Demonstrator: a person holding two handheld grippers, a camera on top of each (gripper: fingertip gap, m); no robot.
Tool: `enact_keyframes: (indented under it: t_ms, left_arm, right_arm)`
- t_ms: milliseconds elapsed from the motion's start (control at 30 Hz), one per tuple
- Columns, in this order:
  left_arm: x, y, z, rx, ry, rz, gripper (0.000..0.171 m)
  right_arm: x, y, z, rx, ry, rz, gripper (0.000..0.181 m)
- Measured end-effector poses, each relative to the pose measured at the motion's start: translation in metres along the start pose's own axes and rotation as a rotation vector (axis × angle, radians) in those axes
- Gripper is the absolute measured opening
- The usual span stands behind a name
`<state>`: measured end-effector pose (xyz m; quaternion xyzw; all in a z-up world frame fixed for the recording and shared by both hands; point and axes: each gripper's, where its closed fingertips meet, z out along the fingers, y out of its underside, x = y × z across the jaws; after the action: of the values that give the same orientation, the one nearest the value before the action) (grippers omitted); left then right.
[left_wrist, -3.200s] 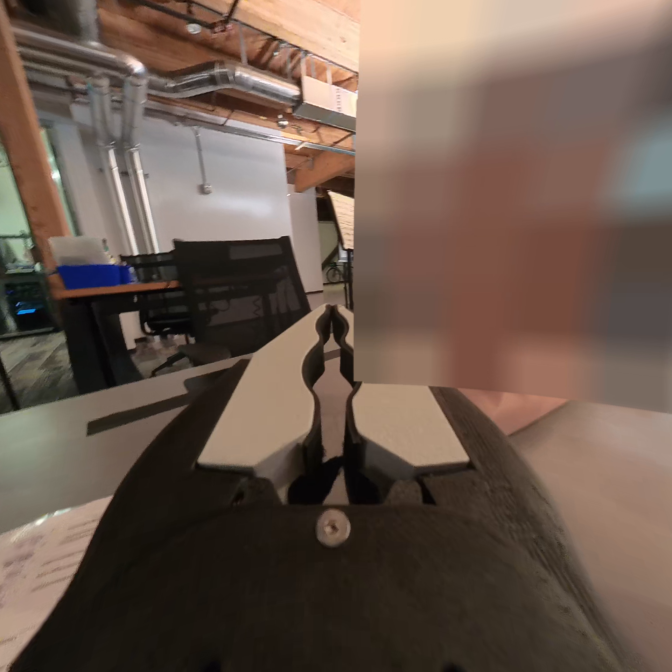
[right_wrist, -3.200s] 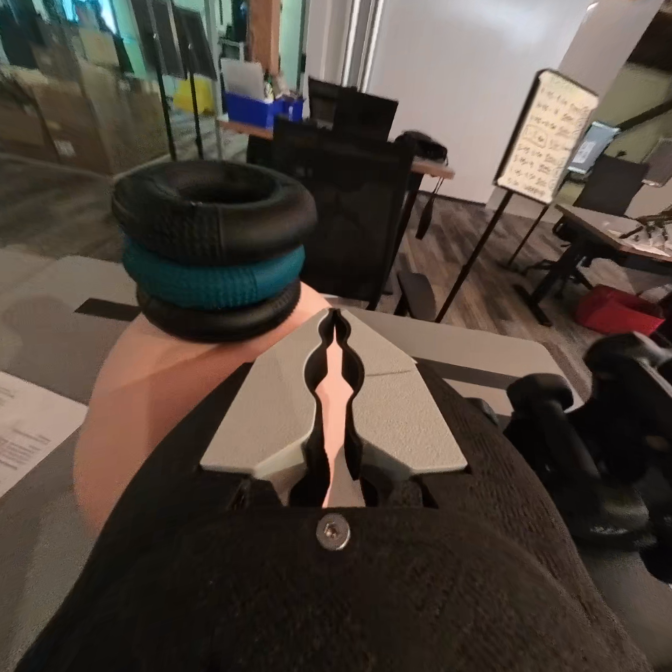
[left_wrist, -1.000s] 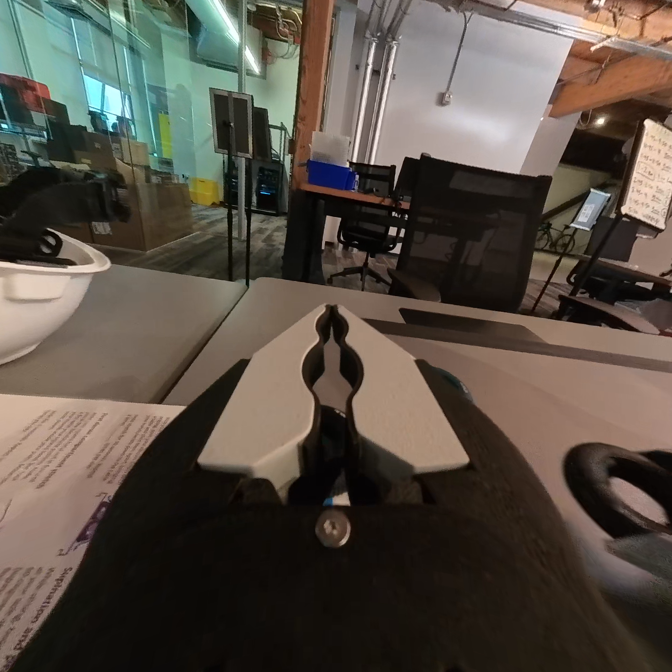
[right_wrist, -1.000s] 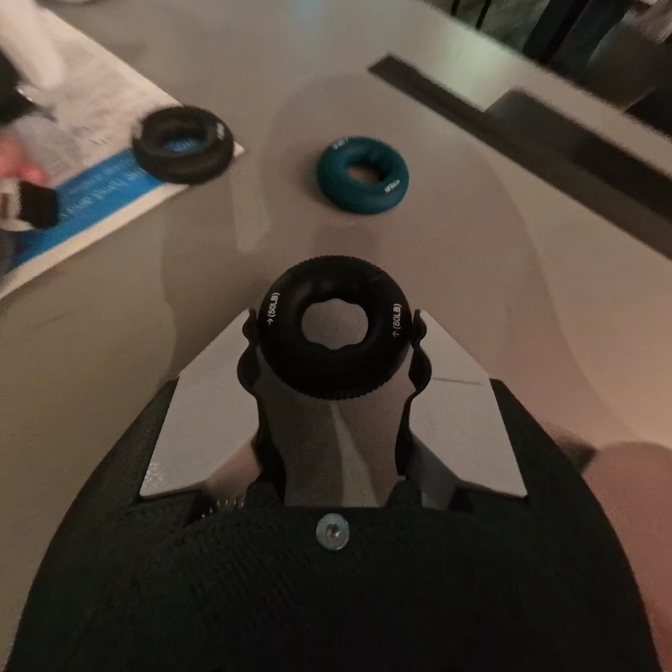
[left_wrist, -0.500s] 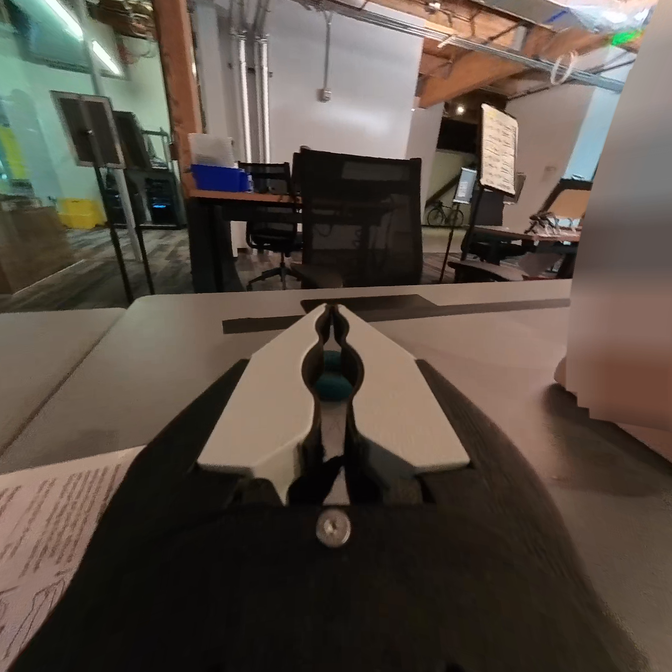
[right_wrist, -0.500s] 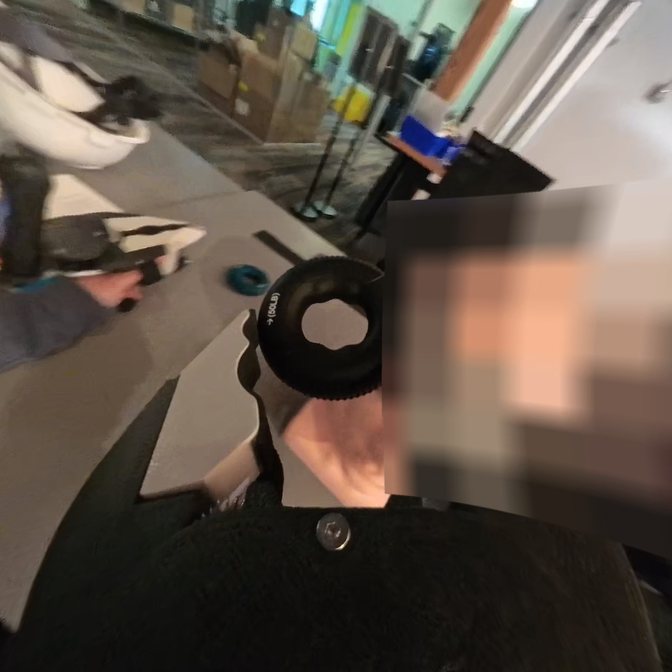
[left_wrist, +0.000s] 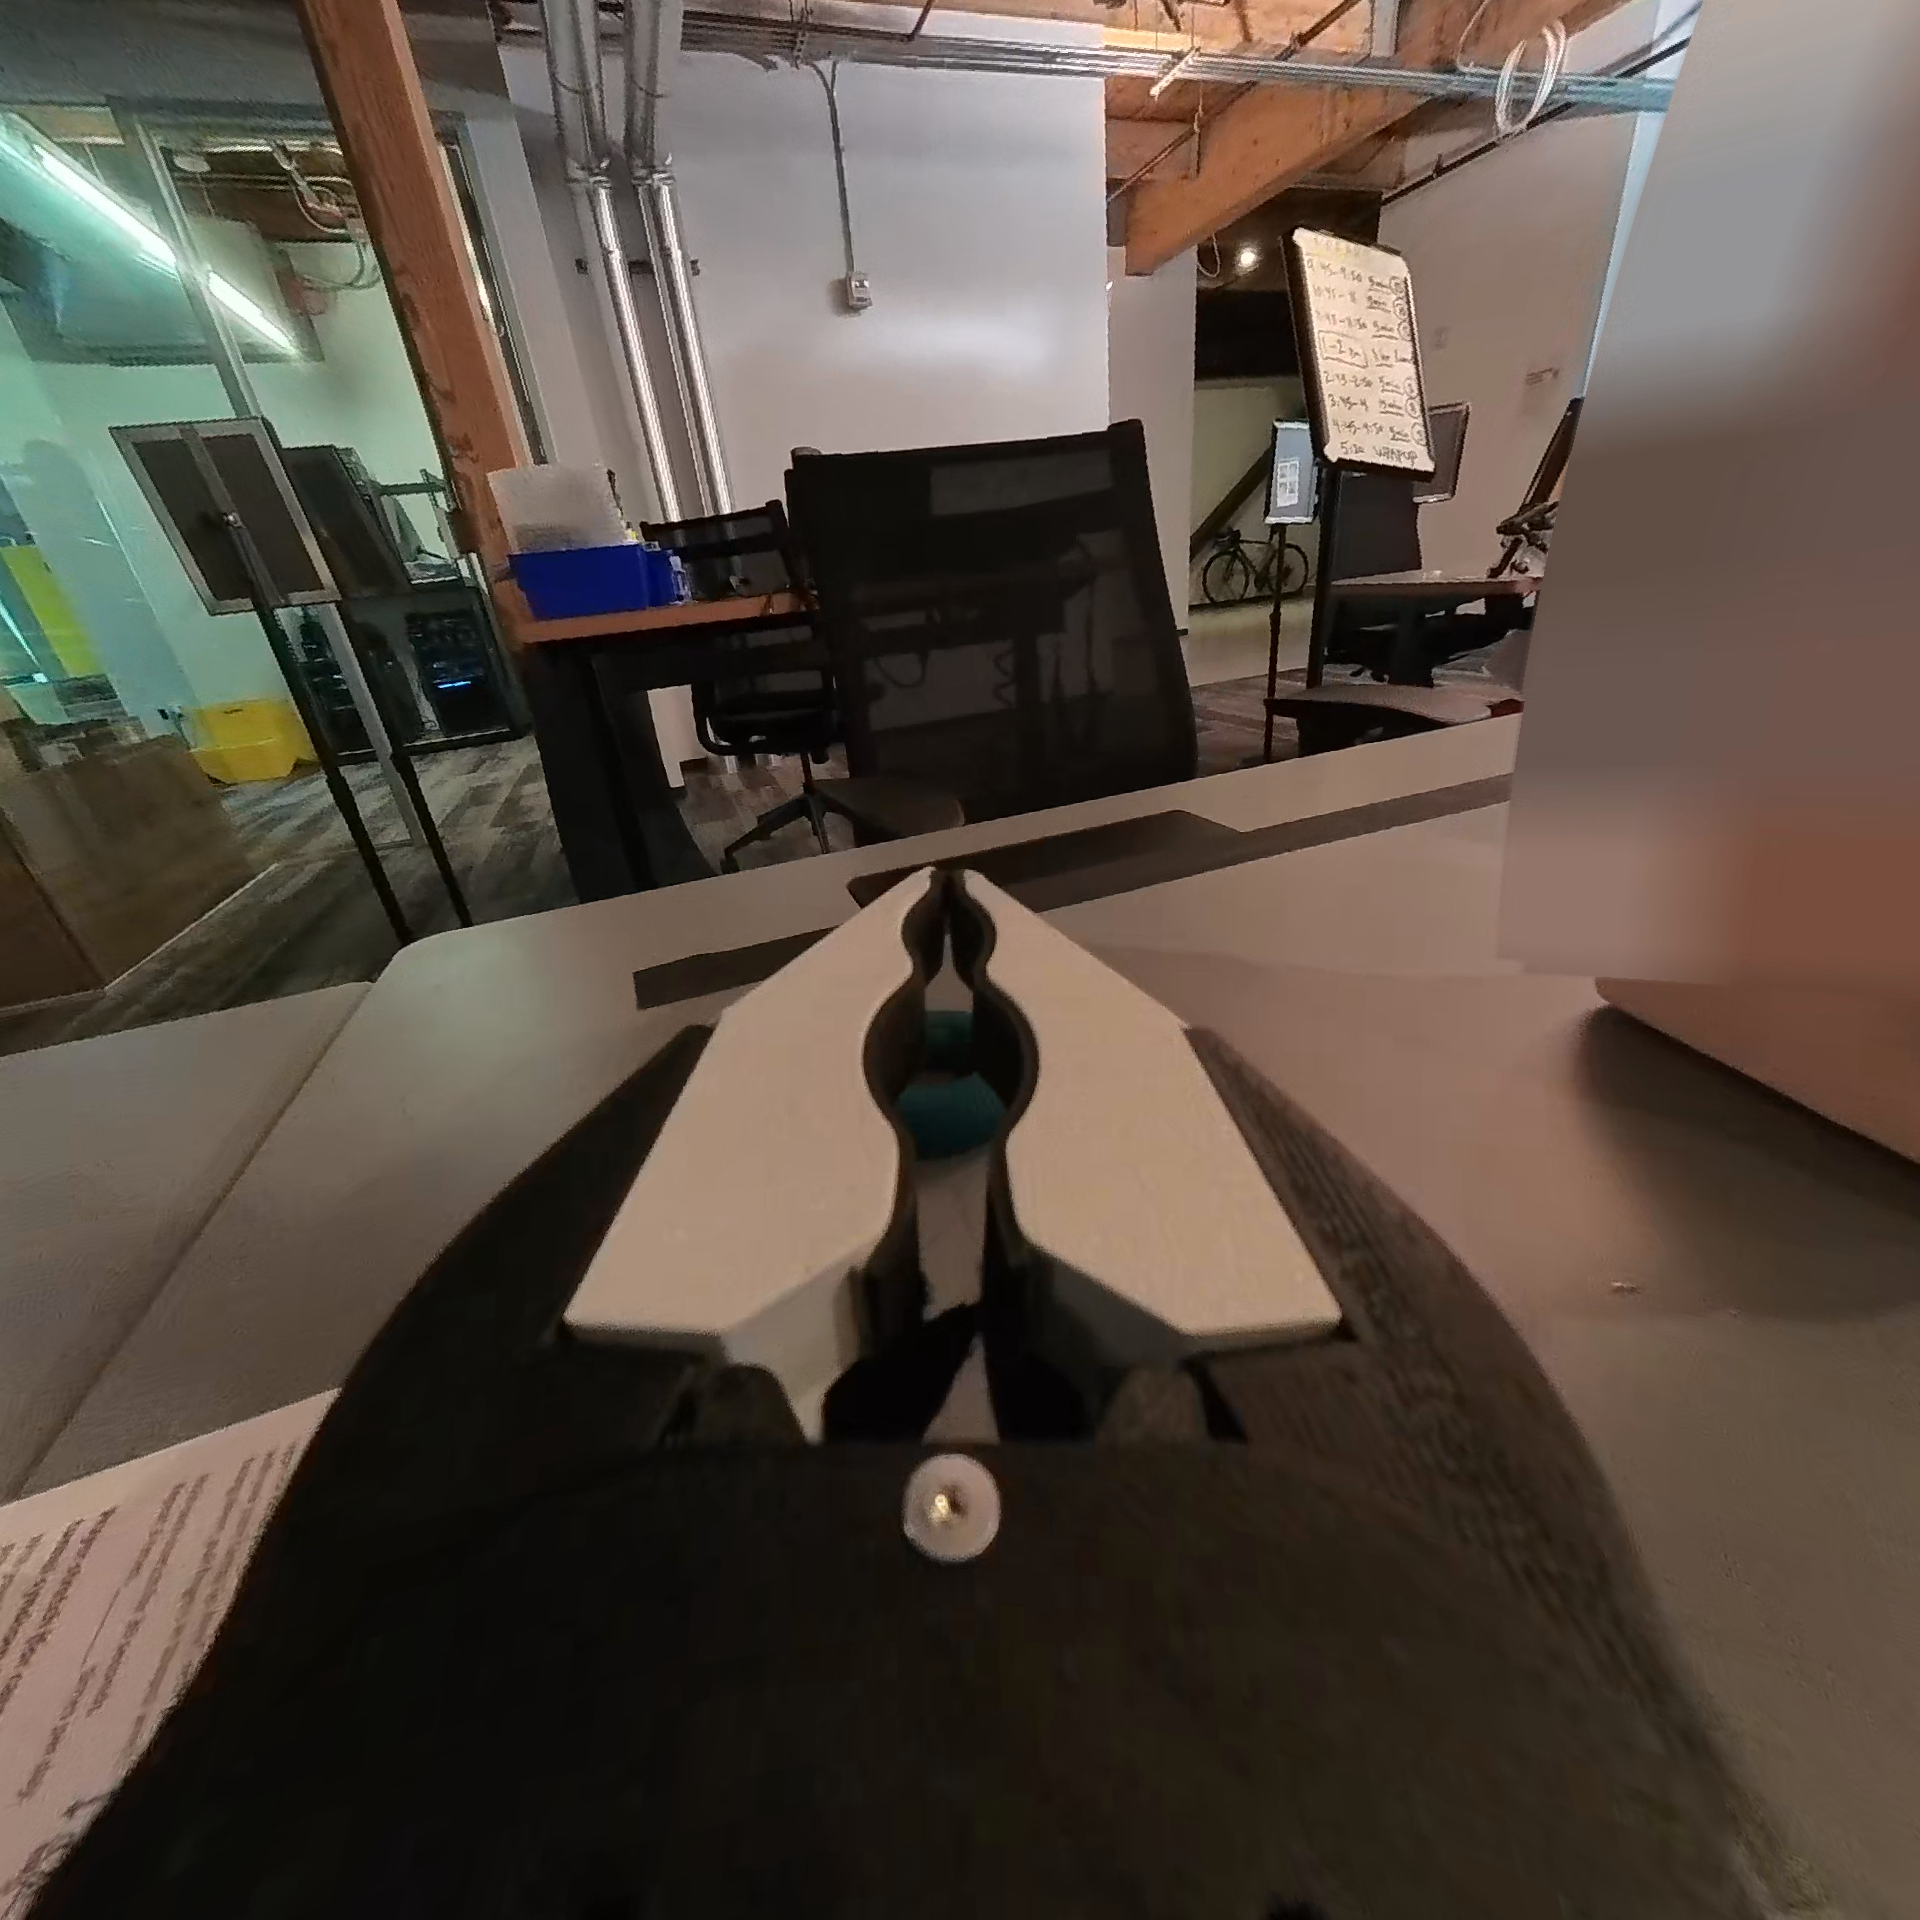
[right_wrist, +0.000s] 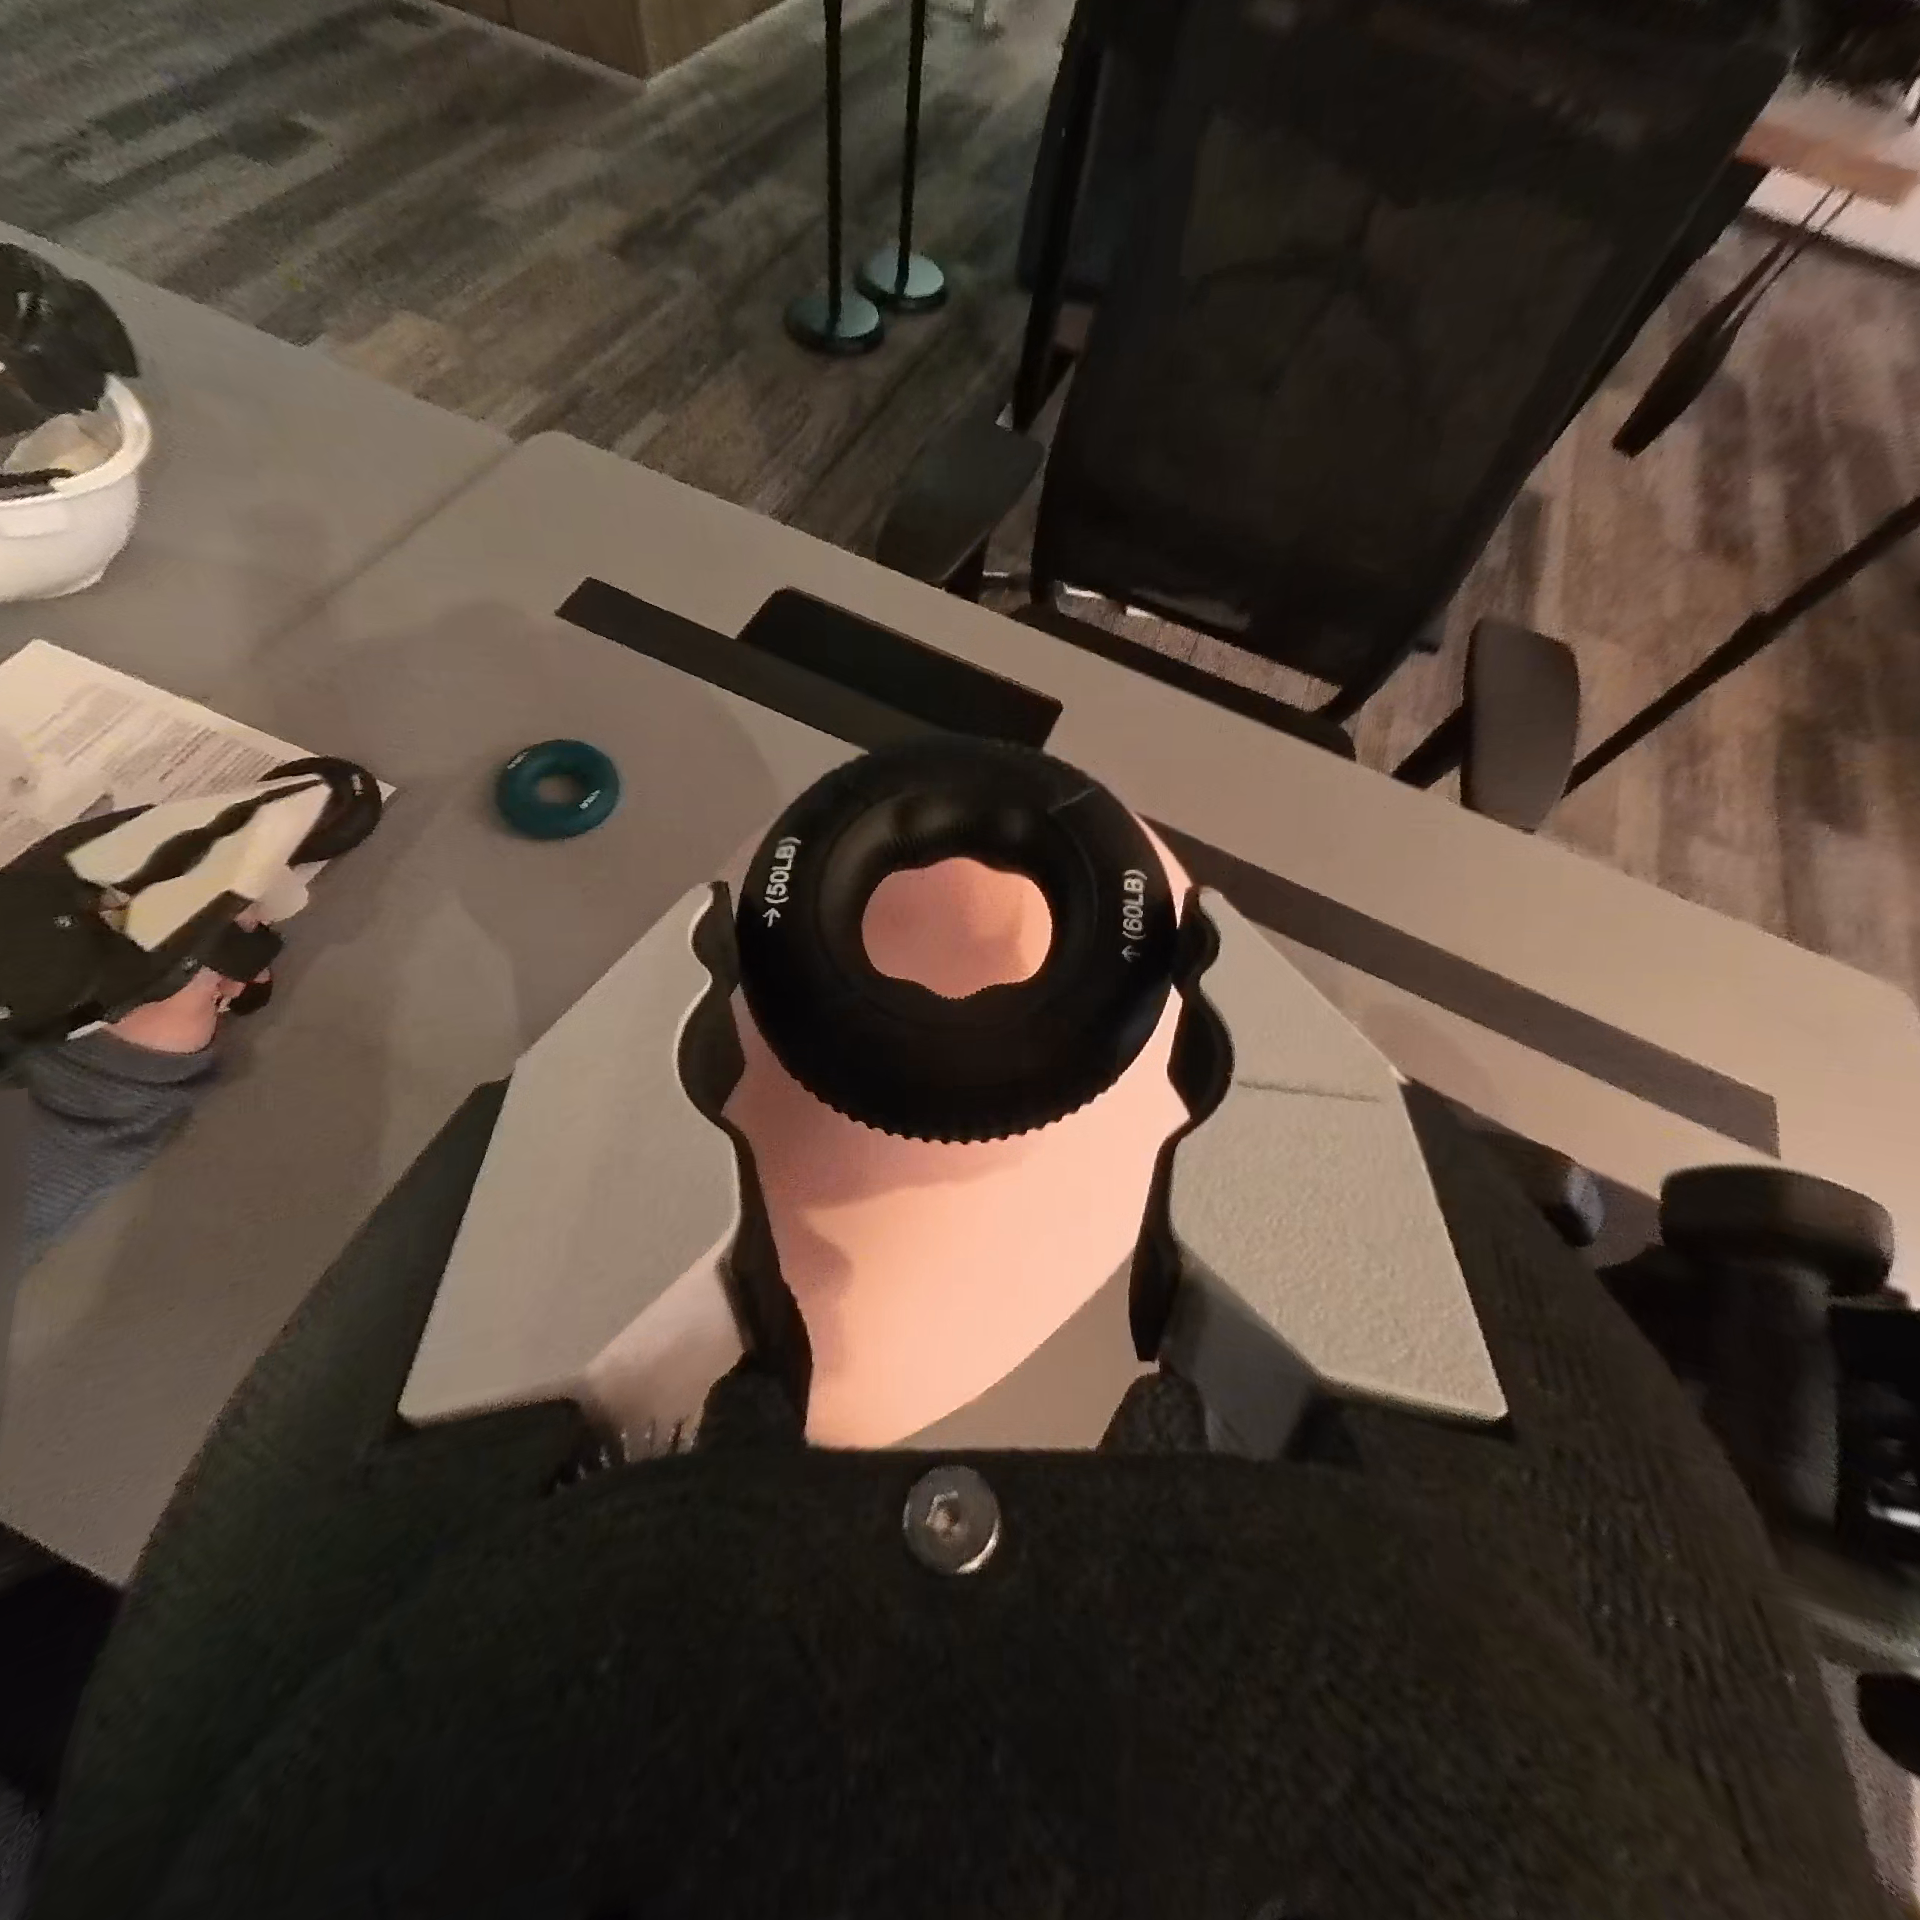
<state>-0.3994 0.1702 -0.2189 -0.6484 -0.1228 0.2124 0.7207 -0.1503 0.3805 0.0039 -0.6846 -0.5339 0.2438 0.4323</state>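
Note:
My right gripper (right_wrist: 956, 935) is shut on a black rubber ring (right_wrist: 956, 1049), one finger on each side. The ring lies flat on the top of a pink rounded post (right_wrist: 935, 1268), whose tip shows through the ring's hole. A teal ring (right_wrist: 558, 784) lies on the grey table (right_wrist: 312, 1195); it also shows through the finger gap in the left wrist view (left_wrist: 951, 1117). My left gripper (left_wrist: 948, 883) is shut and held low over the table, pointing at the teal ring. In the right wrist view it (right_wrist: 208, 862) sits over a second black ring (right_wrist: 348, 800).
A printed sheet (right_wrist: 125, 727) lies under the left gripper. A white bowl-like shell (right_wrist: 62, 520) stands at the far left. A black mesh chair (right_wrist: 1351, 364) is behind the table's far edge. A black device (right_wrist: 1818, 1351) sits at the right. The gap from one gripper's tips to the other's is roughly 40 cm. The black device (right_wrist: 1818, 1351) lies around 35 cm away from my right fingertips.
My right gripper has swung down with the black ring and now holds it on the pink post's top. My left gripper has turned slightly and stays shut.

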Motion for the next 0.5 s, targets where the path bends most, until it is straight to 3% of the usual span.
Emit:
enact_keyframes:
  t_ms: [500]
  left_arm:
    - [-0.007, 0.004, 0.004, -0.008, -0.011, -0.046, 0.000]
  right_arm:
    - [0.009, 0.007, 0.029, -0.090, -0.085, 0.176, 0.085]
